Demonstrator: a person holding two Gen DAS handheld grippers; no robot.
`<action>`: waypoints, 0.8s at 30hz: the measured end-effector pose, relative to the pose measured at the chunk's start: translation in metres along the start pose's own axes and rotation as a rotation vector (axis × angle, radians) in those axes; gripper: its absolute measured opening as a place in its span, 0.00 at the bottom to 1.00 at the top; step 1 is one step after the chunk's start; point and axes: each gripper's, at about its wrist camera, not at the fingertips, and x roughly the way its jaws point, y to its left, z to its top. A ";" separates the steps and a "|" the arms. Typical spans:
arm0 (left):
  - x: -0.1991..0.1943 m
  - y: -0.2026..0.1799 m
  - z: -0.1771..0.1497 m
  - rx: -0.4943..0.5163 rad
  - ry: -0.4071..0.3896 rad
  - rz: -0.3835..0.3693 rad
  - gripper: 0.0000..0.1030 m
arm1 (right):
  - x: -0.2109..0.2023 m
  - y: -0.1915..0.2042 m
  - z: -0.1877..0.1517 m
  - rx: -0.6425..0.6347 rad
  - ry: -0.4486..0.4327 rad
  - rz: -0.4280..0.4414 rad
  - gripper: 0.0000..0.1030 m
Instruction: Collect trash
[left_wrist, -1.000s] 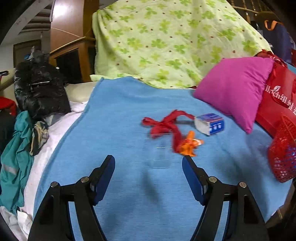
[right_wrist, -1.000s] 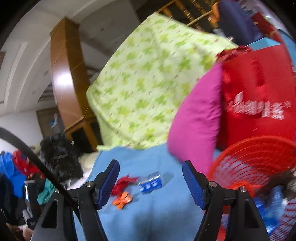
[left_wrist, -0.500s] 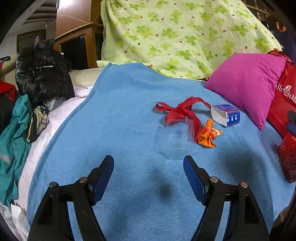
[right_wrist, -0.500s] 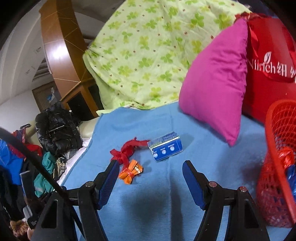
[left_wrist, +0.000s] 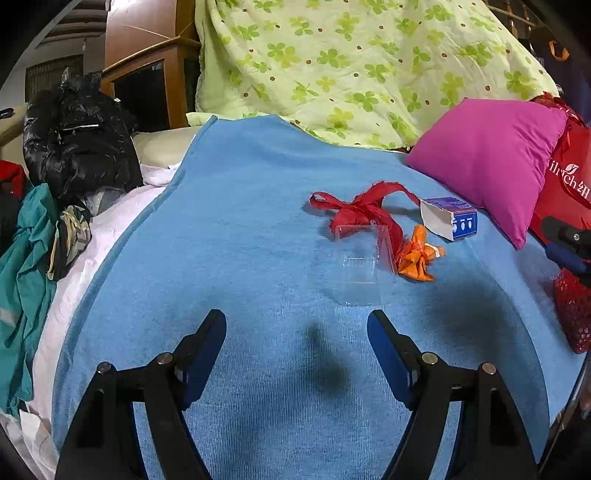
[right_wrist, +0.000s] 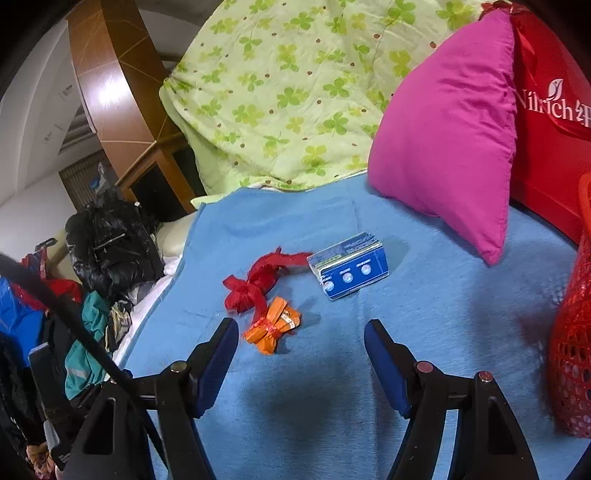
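1. Ahead of the left tongs (jaws apart, nothing between them), a clear plastic tray lies on the blue blanket, touching the red ribbon.
2. Between the right tongs, jaws apart and empty, an orange wrapper lies near the blue box; the red basket stands right.

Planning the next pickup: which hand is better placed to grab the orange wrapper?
Probably right. The right tool is open with the orange wrapper just ahead of its fingers; the left tool sits farther back, behind clear plastic.
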 end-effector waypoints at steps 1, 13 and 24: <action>0.000 0.000 0.000 0.000 -0.001 -0.002 0.77 | 0.001 0.001 -0.001 0.000 0.004 -0.001 0.72; -0.002 0.005 0.000 0.012 -0.002 -0.028 0.77 | 0.038 0.017 -0.004 -0.003 0.072 0.003 0.72; 0.003 0.022 0.000 -0.029 0.021 -0.049 0.77 | 0.109 0.004 0.000 0.177 0.200 0.075 0.71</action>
